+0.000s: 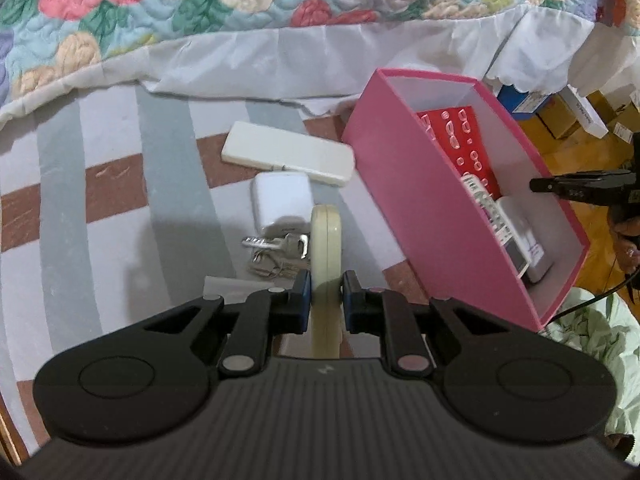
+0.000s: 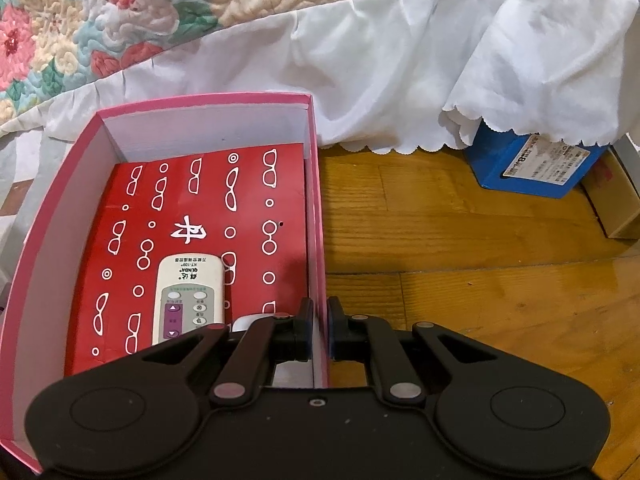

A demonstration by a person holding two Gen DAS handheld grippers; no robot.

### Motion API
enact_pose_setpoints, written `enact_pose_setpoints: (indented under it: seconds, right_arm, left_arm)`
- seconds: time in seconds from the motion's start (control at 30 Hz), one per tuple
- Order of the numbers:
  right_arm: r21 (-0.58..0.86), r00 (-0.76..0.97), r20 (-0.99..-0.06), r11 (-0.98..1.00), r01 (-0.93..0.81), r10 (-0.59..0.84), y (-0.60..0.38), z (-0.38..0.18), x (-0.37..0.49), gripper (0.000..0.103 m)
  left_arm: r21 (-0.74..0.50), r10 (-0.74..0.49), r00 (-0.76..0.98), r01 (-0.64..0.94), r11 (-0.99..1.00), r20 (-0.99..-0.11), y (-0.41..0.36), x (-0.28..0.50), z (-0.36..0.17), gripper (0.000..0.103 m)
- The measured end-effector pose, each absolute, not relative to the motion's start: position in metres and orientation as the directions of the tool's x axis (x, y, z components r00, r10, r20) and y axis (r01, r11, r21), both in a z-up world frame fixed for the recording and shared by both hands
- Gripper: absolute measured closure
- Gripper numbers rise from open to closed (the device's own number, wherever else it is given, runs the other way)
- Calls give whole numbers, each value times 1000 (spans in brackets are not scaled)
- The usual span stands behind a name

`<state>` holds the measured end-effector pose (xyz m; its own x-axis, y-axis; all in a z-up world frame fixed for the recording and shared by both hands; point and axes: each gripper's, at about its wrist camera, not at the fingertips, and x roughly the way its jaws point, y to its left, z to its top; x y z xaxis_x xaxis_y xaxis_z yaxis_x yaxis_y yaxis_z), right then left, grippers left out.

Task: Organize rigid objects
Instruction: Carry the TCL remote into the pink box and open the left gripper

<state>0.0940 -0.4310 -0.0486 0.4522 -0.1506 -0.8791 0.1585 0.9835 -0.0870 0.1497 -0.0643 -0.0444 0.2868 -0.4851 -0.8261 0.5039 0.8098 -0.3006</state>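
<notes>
Left gripper (image 1: 326, 300) is gripping a cream flat case (image 1: 326, 248) edge-on, ready for boxing.
Right gripper (image 2: 319, 330) is pinching the pink box (image 2: 316, 208) wall, steadying it by the striped rug (image 1: 120, 200) edge.

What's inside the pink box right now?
The pink box holds a red case printed with white glasses, with a cream remote control on top and a white object beside it. The floor under the case is covered.
</notes>
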Motion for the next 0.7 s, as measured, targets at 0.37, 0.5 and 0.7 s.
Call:
enact_pose_setpoints:
  seconds: [0.37, 0.5, 0.7]
  right_arm:
    - [-90, 465, -872, 984, 153, -152, -430, -48, 93, 92]
    - [-85, 472, -869, 984, 154, -149, -431, -48, 92, 92]
    - [-104, 470, -870, 986, 129, -153, -429, -46, 93, 92]
  left_arm:
    - [-411, -668, 249, 624, 664, -702, -115, 123, 50, 88]
    - [-446, -687, 225, 616, 650, -691, -150, 120, 49, 88]
    - [-562, -702, 121, 512, 649, -701, -201, 124, 6, 88]
